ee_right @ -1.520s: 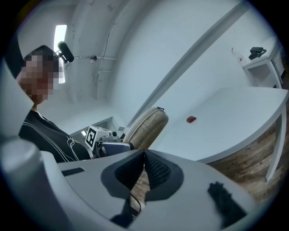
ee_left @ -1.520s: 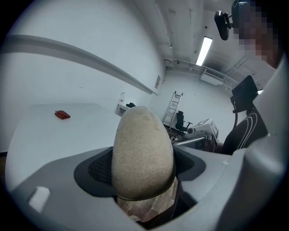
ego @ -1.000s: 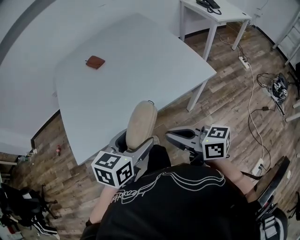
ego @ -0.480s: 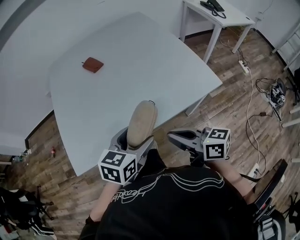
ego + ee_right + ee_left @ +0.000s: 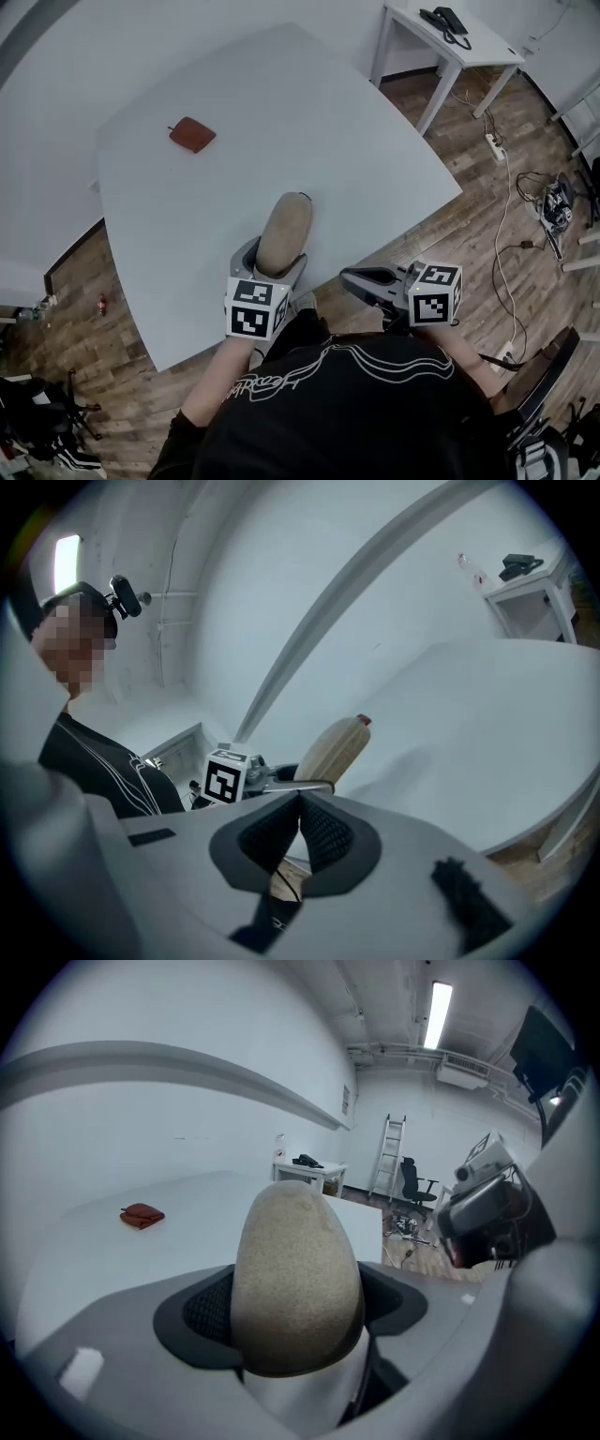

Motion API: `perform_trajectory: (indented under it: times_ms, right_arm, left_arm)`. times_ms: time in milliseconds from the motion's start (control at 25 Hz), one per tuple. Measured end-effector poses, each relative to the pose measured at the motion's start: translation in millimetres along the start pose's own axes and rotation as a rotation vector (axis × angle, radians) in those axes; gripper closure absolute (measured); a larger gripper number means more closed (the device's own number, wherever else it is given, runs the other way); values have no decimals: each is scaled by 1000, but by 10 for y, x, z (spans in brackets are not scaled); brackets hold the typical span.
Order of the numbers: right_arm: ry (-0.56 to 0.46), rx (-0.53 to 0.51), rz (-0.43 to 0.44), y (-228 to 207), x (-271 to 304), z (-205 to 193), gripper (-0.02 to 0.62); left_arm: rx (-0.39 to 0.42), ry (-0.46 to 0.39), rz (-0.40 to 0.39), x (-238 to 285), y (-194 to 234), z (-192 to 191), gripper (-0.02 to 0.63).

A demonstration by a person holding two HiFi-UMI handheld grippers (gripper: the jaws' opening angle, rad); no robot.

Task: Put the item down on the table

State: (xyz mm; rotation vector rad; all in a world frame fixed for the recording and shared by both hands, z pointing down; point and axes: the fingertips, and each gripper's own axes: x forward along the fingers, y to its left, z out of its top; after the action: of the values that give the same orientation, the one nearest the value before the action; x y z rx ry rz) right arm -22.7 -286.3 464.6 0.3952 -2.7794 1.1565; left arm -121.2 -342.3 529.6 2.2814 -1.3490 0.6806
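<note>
A beige oblong item (image 5: 284, 231) with a small dark cap at its far tip is held lengthwise in my left gripper (image 5: 272, 263), whose jaws are shut on its lower half. It hangs over the near edge of the big white table (image 5: 375, 159). The left gripper view shows the item (image 5: 295, 1265) filling the space between the pads (image 5: 208, 1312) of the left gripper (image 5: 298, 1321). My right gripper (image 5: 360, 279) hovers over the floor beside the table's edge, shut and empty. In the right gripper view its pads (image 5: 323, 834) meet, and the item (image 5: 334, 748) shows beyond them.
A small red-brown pouch (image 5: 192, 134) lies on the table's far left part. A small white desk (image 5: 473, 49) with a black phone (image 5: 448, 19) stands at the back right. Cables and a power strip (image 5: 491, 146) lie on the wooden floor to the right.
My left gripper has carried the item forward from beside my body to over the table's near edge. The right gripper has hardly moved.
</note>
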Motion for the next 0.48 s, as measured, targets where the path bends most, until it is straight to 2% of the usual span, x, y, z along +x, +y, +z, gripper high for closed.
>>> perform_trajectory:
  times_ms: [280, 480]
  right_arm:
    - [6, 19, -27, -283, 118, 183, 586]
    - [16, 19, -49, -406, 139, 282, 586]
  left_arm:
    - [78, 114, 56, 659, 425, -236, 227]
    - [129, 202, 74, 913, 579, -412, 227]
